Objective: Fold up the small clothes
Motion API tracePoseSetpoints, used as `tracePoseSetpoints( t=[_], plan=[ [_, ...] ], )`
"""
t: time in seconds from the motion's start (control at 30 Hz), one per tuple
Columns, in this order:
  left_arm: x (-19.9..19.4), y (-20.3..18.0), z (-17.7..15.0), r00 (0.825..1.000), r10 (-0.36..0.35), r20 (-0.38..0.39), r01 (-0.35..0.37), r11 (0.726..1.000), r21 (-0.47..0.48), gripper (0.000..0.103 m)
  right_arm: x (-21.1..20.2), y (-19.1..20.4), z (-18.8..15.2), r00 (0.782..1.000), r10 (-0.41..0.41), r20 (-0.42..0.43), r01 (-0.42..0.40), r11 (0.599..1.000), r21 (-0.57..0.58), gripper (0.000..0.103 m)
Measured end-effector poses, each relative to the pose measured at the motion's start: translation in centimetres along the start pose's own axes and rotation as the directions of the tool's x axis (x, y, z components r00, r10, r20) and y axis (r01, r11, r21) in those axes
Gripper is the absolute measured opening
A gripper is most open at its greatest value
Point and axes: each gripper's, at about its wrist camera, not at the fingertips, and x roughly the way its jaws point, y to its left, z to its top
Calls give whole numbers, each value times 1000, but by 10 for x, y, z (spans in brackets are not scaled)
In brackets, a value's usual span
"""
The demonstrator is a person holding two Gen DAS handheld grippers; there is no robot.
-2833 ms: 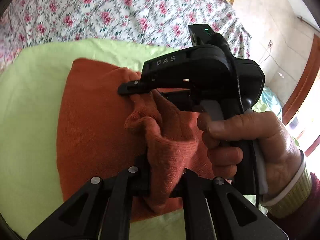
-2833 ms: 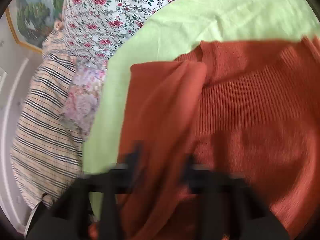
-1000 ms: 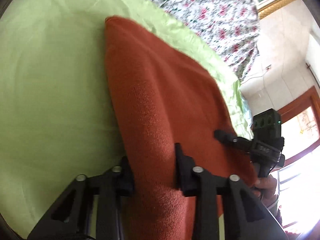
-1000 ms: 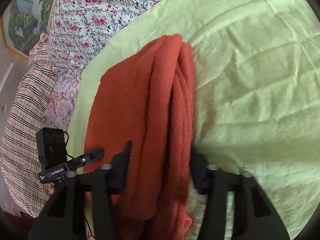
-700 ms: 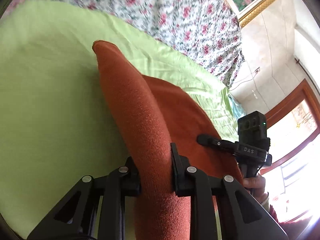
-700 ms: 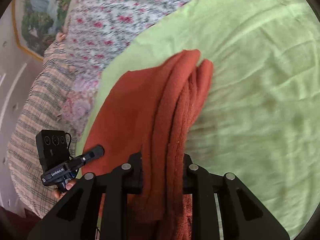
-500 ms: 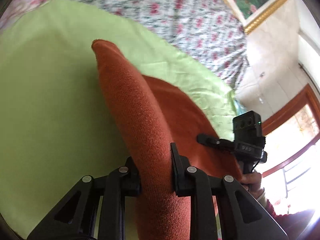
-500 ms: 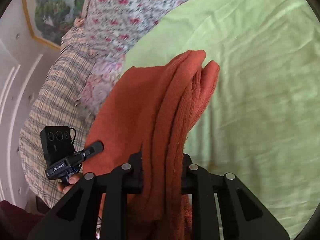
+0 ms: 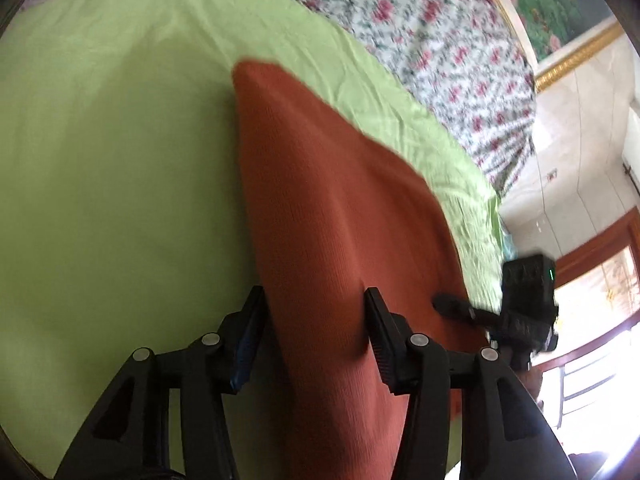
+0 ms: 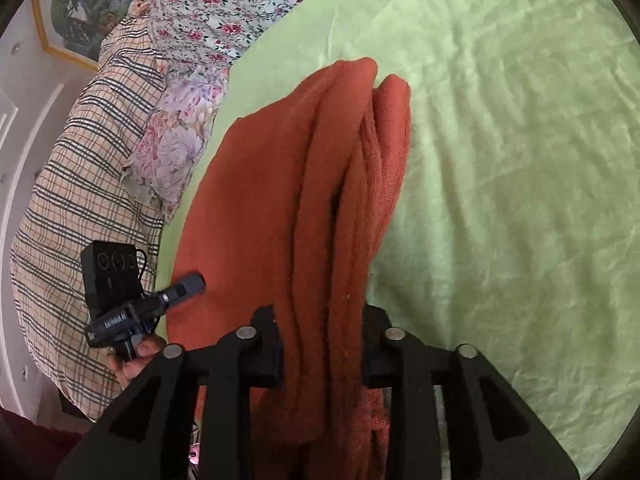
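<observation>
A rust-orange knitted sweater (image 9: 328,184) lies folded in a long strip on the light green sheet (image 9: 120,140). My left gripper (image 9: 314,300) straddles one end of it. Its jaws are opening, the cloth lies between them, and the pads no longer squeeze it. In the right wrist view the sweater (image 10: 272,184) shows several stacked folds. My right gripper (image 10: 320,312) straddles the other end, its jaws also opening around the layers. Each view shows the other gripper, held in a hand, at the sweater's side edge: the right gripper (image 9: 452,304) and the left gripper (image 10: 188,284).
A floral bedspread (image 9: 400,20) covers the bed beyond the green sheet (image 10: 500,160). A plaid cloth (image 10: 72,200) and a flowered pillow (image 10: 176,128) lie at the bed's edge. A gold-framed picture (image 9: 560,20) hangs on the wall, near a wood-framed window (image 9: 592,280).
Half a second ago both grippers pinched the raised fold tightly. Now both pairs of jaws stand wider, and the sweater has sunk flatter onto the sheet. Both hands have shifted sideways.
</observation>
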Motion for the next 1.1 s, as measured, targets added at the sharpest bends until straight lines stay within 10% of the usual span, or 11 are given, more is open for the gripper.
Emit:
tracePoseSetpoints(
  t=[0.27,0.37,0.53,0.6,1.1],
  plan=[
    [36,18,90,996,78,38,-77,997,-31,48,-35,6,0,993,-54,109,55,999,2,43],
    [46,20,117,987,144,65,-144,990,-11,17,-43,5,6,988,-74,133,74,997,6,43],
    [34,14,127,980,180,89,-181,984,0,27,-48,9,13,984,-77,158,78,997,0,43],
    [18,1,109,974,198,114,-203,979,33,49,-52,14,13,984,-66,164,69,998,-14,43],
    [-77,-72,-137,931,327,164,-363,883,299,74,-64,35,-65,988,-149,32,153,973,-174,43]
  ],
)
